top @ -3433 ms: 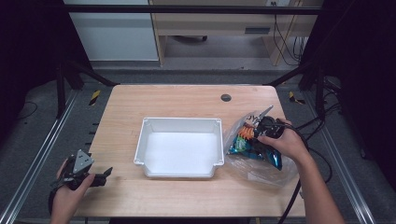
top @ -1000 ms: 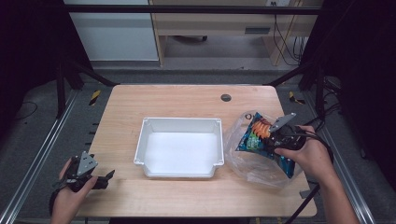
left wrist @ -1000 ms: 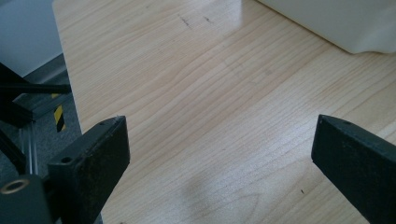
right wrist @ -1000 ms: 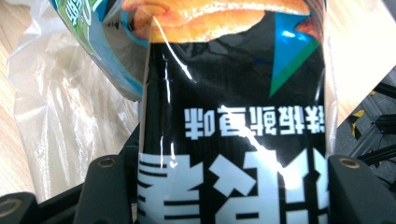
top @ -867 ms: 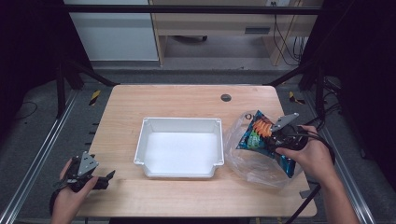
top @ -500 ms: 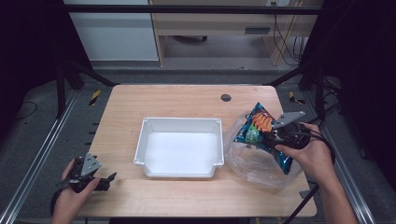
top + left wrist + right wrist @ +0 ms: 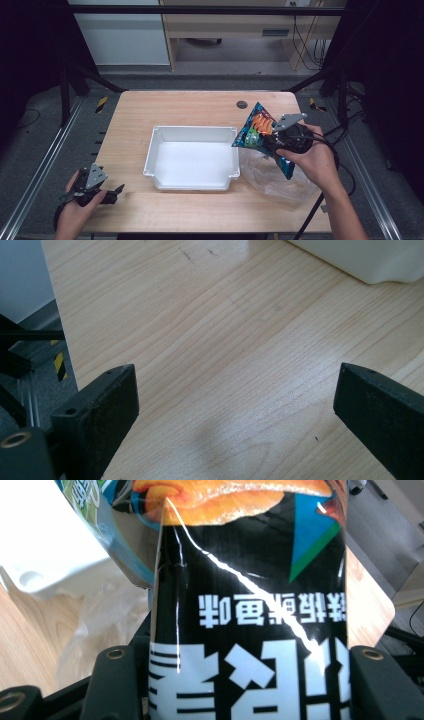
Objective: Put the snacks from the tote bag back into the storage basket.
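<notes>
Nearest us, at the table's front left corner, we note the left gripper (image 7: 111, 191) resting in the person's left hand (image 7: 80, 197). Its jaws stand wide apart with bare wooden table (image 7: 240, 340) between them, gripping nothing; a corner of the white tray (image 7: 370, 260) lies beyond its tips.

Farther in, on the right side, we find the right gripper (image 7: 278, 142) clamped on a snack bag (image 7: 260, 135). In the right gripper view the two black jaws press the bag's lower end from either side, and the snack bag (image 7: 250, 605) rises away from them with its print upside down. From above, the bag hangs in the air, tilted, its far corner reaching out past the gripper over the tray's right rim. Below and just behind the gripper a crumpled clear plastic bag (image 7: 272, 175) lies on the table, and the snack bag appears lifted clear of it.

We judge the step in hand to be the carry: the snack bag is out of the clear bag and on its way to the white tray (image 7: 192, 159), which sits empty beside the gripper, toward the table's middle.

The next move calls for bringing the bag fully over the tray floor, lowering it, then opening the jaws. The left gripper may need to steady the tray.
</notes>
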A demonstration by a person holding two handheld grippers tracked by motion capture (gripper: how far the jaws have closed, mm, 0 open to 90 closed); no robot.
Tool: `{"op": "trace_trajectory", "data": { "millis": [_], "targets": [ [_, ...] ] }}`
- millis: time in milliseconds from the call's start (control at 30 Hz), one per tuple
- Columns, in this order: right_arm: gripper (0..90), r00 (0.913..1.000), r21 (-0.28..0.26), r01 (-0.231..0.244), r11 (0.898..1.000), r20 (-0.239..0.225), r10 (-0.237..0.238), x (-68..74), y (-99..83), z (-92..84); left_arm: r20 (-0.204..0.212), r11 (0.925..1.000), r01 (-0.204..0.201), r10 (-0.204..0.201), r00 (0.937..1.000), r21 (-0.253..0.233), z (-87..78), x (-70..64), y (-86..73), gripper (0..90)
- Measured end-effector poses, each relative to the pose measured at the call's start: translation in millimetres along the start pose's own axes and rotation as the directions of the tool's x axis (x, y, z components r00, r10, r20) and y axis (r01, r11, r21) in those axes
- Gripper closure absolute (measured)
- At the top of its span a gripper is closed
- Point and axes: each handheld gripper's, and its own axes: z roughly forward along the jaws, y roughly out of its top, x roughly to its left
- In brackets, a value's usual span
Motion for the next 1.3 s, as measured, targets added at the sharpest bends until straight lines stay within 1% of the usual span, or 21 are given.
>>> {"op": "trace_trajectory", "data": {
  "millis": [133, 233, 333, 567, 733, 833, 933, 967, 1033, 1167, 1267, 1300],
  "targets": [
    [42.1, 0.9999, -0.001, 0.013, 1.0, -0.01, -0.013, 2.9, 10.6, 5.5, 0.002, 1.0, -0.002, 0.002, 1.0, -0.001, 0.5, 0.0, 0.4, 3.9],
    [42.2, 0.9997, -0.015, 0.02, 1.0, -0.013, -0.02, 3.9, 17.3, 8.7, 0.001, 1.0, -0.001, 0.001, 1.0, 0.001, 0.8, 0.5, 0.4, 3.9],
    [42.1, 0.9995, -0.029, 0.014, 1.0, -0.027, -0.014, 5.9, 23.3, 13.0, 0.002, 1.0, 0.003, -0.003, 1.0, -0.002, 0.7, 0.7, 0.5, 3.9],
    [42.2, 0.999, -0.041, 0.031, 0.999, -0.031, -0.033, 9.1, 37.0, 22.8, 0.004, 1.0, 0.003, -0.003, 1.0, -0.003, 0.6, 0.4, 0.5, 3.9],
    [42.2, 0.9983, -0.043, 0.041, 0.998, -0.039, -0.043, 11.8, 43.4, 27.8, 0.005, 1.0, 0.007, -0.007, 1.0, -0.005, 1.3, 0.6, 0.6, 3.9],
    [42.3, 0.9981, -0.049, 0.041, 0.998, -0.043, -0.043, 13.2, 46.1, 30.2, 0.006, 1.0, 0.001, -0.001, 1.0, 0.0, 2.5, 0.2, 0.8, 3.9],
    [42.3, 0.998, -0.05, 0.04, 0.998, -0.047, -0.042, 14.9, 49.2, 32.5, 0.013, 1.0, 0.003, -0.003, 0.9999, 0.001, 3.2, -0.3, 1.0, 3.9],
    [42.3, 0.9976, -0.052, 0.046, 0.998, -0.049, -0.049, 15.1, 50.2, 33.4, 0.013, 1.0, 0.004, -0.004, 0.9999, 0.001, 3.3, -0.3, 0.9, 3.9],
    [42.3, 0.9977, -0.055, 0.041, 0.998, -0.052, -0.044, 16.1, 52.3, 35.3, 0.012, 1.0, 0.007, -0.007, 0.9999, -0.001, 3.6, -0.2, 0.8, 3.9],
    [42.3, 0.9974, -0.052, 0.045, 0.998, -0.054, -0.048, 16.9, 55.2, 39.1, 0.011, 1.0, 0.009, -0.009, 0.9999, 0.0, 3.8, 0.1, 0.5, 3.9],
    [42.4, 0.997, -0.054, 0.044, 0.998, -0.062, -0.047, 19.6, 59.4, 44.6, 0.011, 0.9999, 0.011, -0.011, 0.9999, -0.004, 3.5, 0.4, 0.7, 3.9],
    [42.4, 0.9966, -0.056, 0.051, 0.997, -0.063, -0.054, 20.1, 60.8, 46.0, 0.011, 0.9999, 0.01, -0.01, 0.9999, -0.004, 3.4, 0.4, 0.8, 3.9]
  ]
}}
